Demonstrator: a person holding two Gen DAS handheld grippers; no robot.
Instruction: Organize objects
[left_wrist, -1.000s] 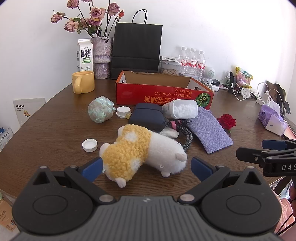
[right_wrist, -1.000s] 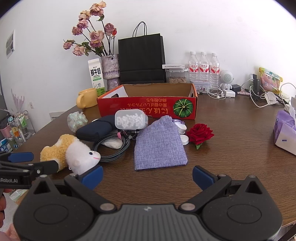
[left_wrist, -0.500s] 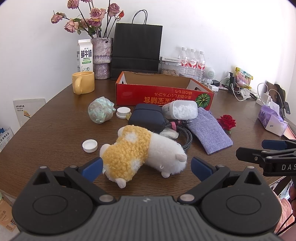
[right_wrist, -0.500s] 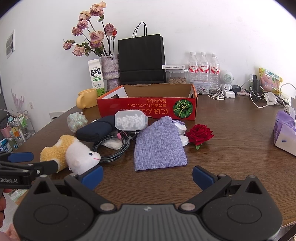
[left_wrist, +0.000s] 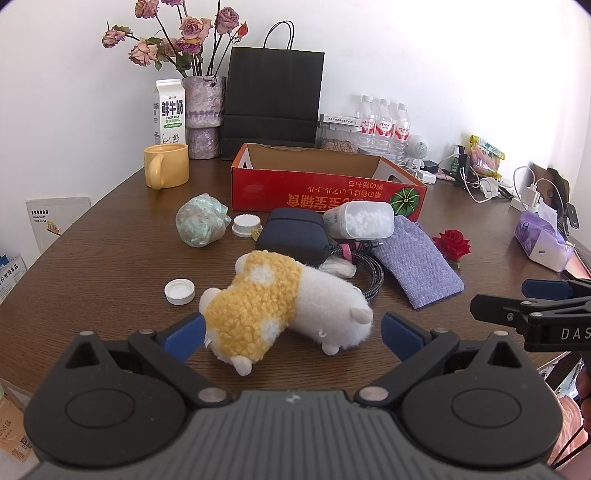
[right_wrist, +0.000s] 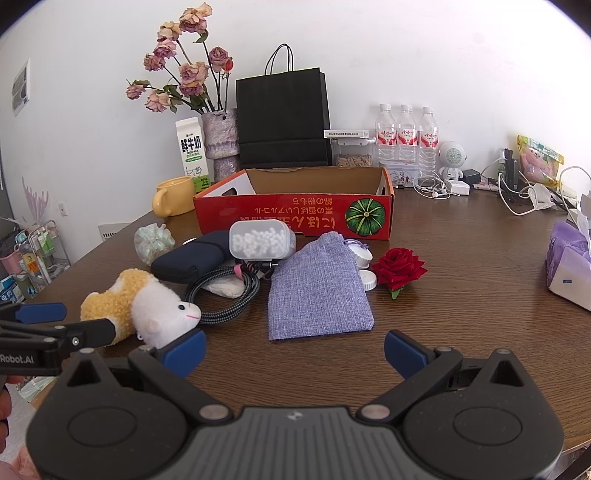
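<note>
The left gripper (left_wrist: 291, 330) is spread wide around a yellow-and-white fleecy plush toy (left_wrist: 284, 306) lying at lower centre on the dark wooden table (left_wrist: 110, 258) (its left pad seems just touching the fleece). The right gripper (right_wrist: 293, 349) is likewise spread and empty, low in frame before a lavender woven fabric pouch (right_wrist: 317, 291). Above sits a red cardboard box (right_wrist: 295, 216).

A round dark wooden table (left_wrist: 92, 266) holds an open red cardboard box (left_wrist: 325, 188). In front of the box lie a plush toy (left_wrist: 284, 306), purple pouch (left_wrist: 417, 262), red rose (left_wrist: 452, 243) and bottle cap (left_wrist: 180, 291). A yellow mug (left_wrist: 166, 170) stands left of the box.
</note>
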